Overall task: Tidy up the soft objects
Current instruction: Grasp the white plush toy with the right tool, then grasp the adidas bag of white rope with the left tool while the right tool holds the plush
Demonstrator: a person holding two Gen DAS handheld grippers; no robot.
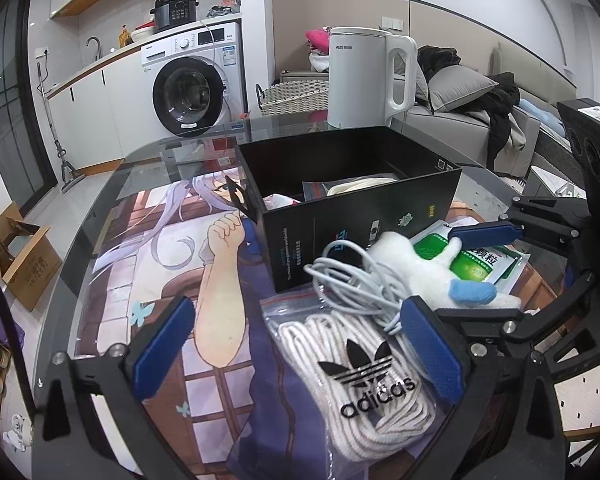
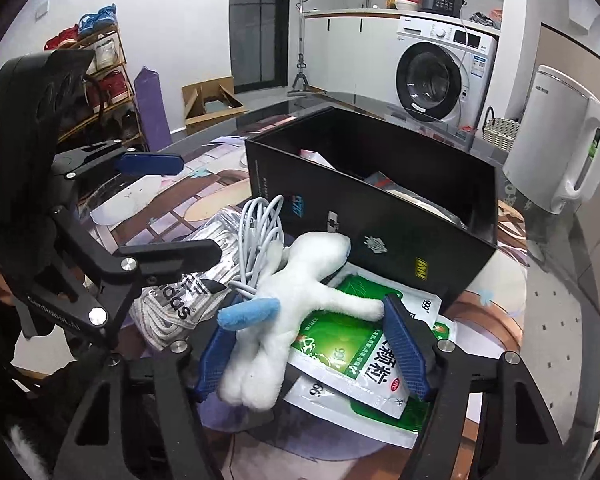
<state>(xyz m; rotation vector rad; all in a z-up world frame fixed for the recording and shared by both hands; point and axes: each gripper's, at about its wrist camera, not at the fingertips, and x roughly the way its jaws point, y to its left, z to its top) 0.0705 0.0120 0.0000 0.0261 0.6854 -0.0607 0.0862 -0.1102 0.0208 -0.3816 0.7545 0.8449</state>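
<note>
right tool (image 2: pixel 312 344) straddles the white plush toy (image 2: pixel 284 300) lying on the green sachets (image 2: pixel 356 348) beside the black box (image 2: pixel 380 216), pads seemingly not yet pressing, left tool (image 1: pixel 296 348) open, and a tangled cable (image 2: pixel 260 228) could drag along

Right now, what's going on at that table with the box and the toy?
A person works a gripper in each hand. The right gripper straddles the white plush toy, which lies on green sachets beside the open black box; its pads aren't clearly pressing yet. The left gripper hangs open over the bagged white rope and coiled cable.
</note>
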